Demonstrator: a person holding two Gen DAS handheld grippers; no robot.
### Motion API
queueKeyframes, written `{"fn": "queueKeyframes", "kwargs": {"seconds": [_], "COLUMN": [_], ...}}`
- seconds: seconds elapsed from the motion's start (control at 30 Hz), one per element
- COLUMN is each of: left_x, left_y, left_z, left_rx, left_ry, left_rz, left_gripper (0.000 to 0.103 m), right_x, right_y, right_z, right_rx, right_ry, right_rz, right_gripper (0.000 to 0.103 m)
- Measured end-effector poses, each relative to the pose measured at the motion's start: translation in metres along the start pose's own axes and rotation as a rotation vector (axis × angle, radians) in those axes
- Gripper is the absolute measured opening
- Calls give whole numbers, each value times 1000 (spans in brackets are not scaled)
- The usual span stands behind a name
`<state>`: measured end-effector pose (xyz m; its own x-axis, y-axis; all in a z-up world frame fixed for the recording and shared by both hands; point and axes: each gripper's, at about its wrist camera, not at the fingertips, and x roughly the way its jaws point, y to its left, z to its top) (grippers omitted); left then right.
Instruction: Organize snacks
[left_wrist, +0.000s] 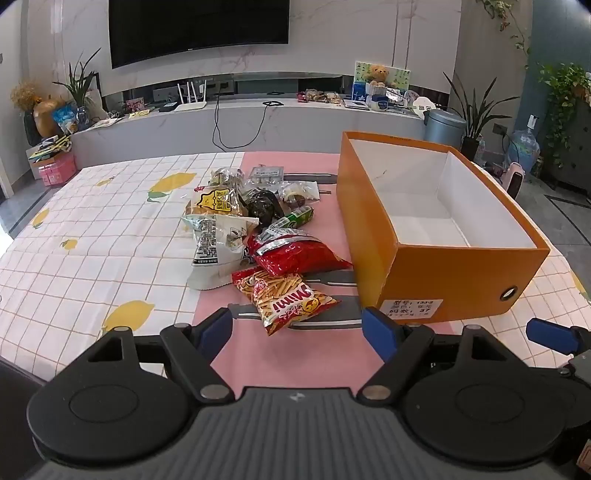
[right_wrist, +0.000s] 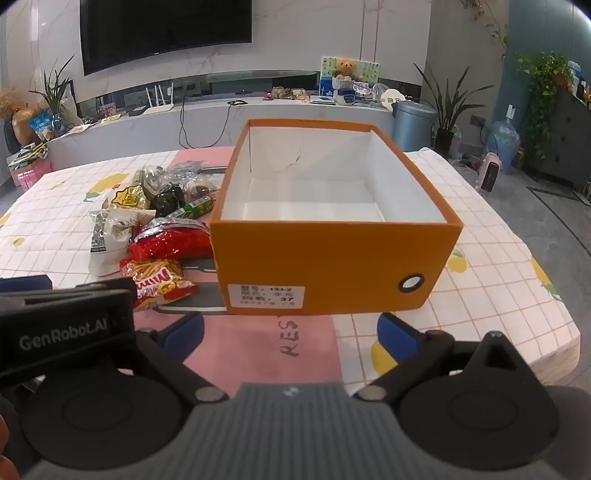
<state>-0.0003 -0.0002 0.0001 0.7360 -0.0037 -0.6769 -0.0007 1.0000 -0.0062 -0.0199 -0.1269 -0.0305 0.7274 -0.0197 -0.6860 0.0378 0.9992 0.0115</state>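
A pile of snack packets lies on the table: a Mimi stick-snack bag (left_wrist: 286, 301) nearest, a red bag (left_wrist: 295, 254), a white bag (left_wrist: 218, 245), a yellow-labelled bag (left_wrist: 216, 201), a green packet (left_wrist: 297, 218) and small clear packs behind. An open orange box (left_wrist: 439, 266) with a white empty inside stands right of the pile; it also shows in the right wrist view (right_wrist: 332, 266). My left gripper (left_wrist: 297, 328) is open and empty, just short of the Mimi bag. My right gripper (right_wrist: 290, 330) is open and empty in front of the box. The pile (right_wrist: 159, 240) lies left of it.
The table has a lemon-print checked cloth (left_wrist: 92, 229) and a pink mat (left_wrist: 288, 365). The left gripper's body (right_wrist: 62, 325) sits close at the right gripper's left. The table's right edge (right_wrist: 554, 332) is near. A TV wall and a shelf lie beyond.
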Motion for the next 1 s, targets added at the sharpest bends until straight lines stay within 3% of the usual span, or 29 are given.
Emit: {"fn": "queueKeyframes", "kwargs": {"seconds": [1.0], "left_x": [0], "left_y": [4], "left_z": [-1], "left_rx": [-14], "left_ry": [12], "left_rz": [-5], "left_gripper": [94], "right_x": [0], "right_y": [4], "right_z": [0], "right_rx": [-13], "right_ry": [5], "right_rz": [-7], "right_gripper": [96]}}
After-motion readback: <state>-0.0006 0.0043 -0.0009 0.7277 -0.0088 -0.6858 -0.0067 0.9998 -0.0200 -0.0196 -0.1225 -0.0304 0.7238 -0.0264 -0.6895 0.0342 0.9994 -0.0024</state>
